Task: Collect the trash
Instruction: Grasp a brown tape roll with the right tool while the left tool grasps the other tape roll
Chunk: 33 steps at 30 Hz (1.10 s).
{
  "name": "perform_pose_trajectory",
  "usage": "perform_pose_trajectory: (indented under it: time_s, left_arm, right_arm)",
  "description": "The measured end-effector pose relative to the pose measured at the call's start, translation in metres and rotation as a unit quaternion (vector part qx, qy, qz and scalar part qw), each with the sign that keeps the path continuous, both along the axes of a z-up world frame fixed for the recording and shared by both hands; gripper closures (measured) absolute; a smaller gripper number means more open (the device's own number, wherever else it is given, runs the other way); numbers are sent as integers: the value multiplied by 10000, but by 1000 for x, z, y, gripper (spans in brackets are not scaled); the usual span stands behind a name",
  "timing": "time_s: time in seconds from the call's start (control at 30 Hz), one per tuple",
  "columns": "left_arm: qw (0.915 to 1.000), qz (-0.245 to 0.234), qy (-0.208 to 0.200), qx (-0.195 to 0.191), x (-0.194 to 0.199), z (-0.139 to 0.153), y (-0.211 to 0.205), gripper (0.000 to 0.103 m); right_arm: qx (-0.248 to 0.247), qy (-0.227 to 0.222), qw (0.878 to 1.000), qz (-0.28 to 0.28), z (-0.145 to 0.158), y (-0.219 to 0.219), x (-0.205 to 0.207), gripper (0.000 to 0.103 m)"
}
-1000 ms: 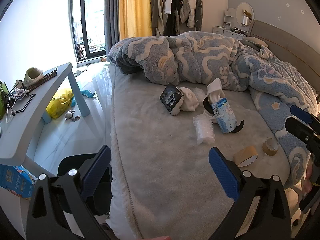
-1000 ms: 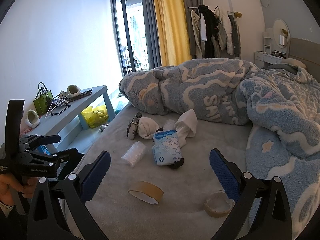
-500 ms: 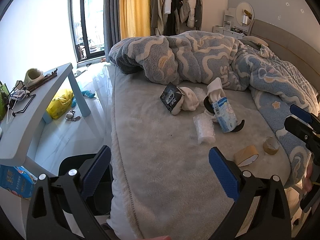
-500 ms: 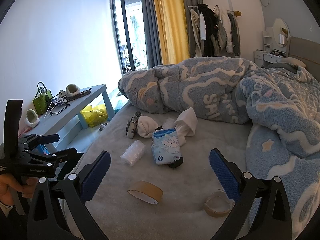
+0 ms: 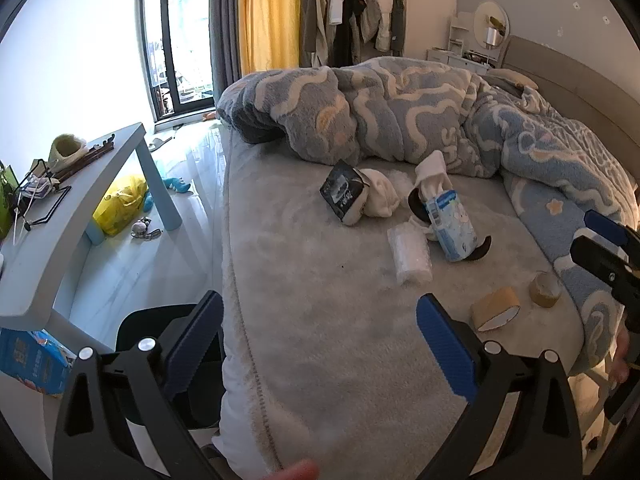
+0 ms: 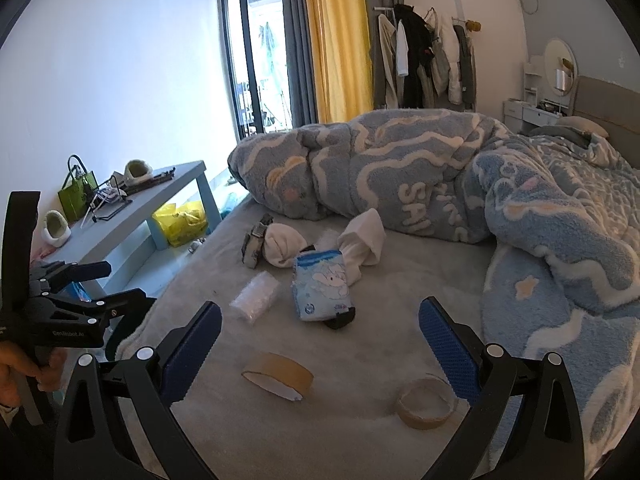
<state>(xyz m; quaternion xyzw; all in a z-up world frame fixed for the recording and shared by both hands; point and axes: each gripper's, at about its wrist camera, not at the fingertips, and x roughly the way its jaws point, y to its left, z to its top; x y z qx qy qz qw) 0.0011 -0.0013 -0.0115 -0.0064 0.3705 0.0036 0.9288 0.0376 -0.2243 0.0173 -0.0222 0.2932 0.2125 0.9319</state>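
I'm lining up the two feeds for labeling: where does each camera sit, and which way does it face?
Left wrist: sits on the left claw, at the bed's foot corner, facing up the bed; its open blue fingers show, and the right claw at the right edge.
Right wrist: sits on the right claw, further right, facing the tape rolls; the left claw and hand show at left.
Shared: tissue pack, tape rolls, blanket.

Blue-and-white swirled duvet (image 6: 420, 168), grey sheet (image 5: 320, 280), yellow curtain (image 6: 336, 40), blue-padded fingers (image 6: 192, 344).
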Motion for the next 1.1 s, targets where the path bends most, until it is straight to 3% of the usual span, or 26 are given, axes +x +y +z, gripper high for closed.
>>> perform_pose_trajectory:
  time_s: [0.17, 0.37, 0.63, 0.9, 1.1]
  left_arm:
    - [9997, -197, -15, -165, 0, 1, -2, 4]
    - [9983, -563, -124, -90, -3, 3, -18, 5]
    - [9962, -837, -124, -208, 2, 2, -37, 8]
    - [9908, -1282, 7, -425, 7, -4, -62, 22]
    - [9868, -1486, 64, -642, 11, -7, -76, 23]
  right_arm:
    - [-25, 215, 9996, -177, -8, -12, 5, 16]
    - [-134, 482, 9982, -324, -23, -24, 8, 21]
    - [-226, 741, 9961, -414, -41, -38, 10, 22]
    - [-399, 1011, 9922, -614, -69, -51, 19, 22]
    - [-368, 1119, 9906, -695, -83, -59, 26, 24]
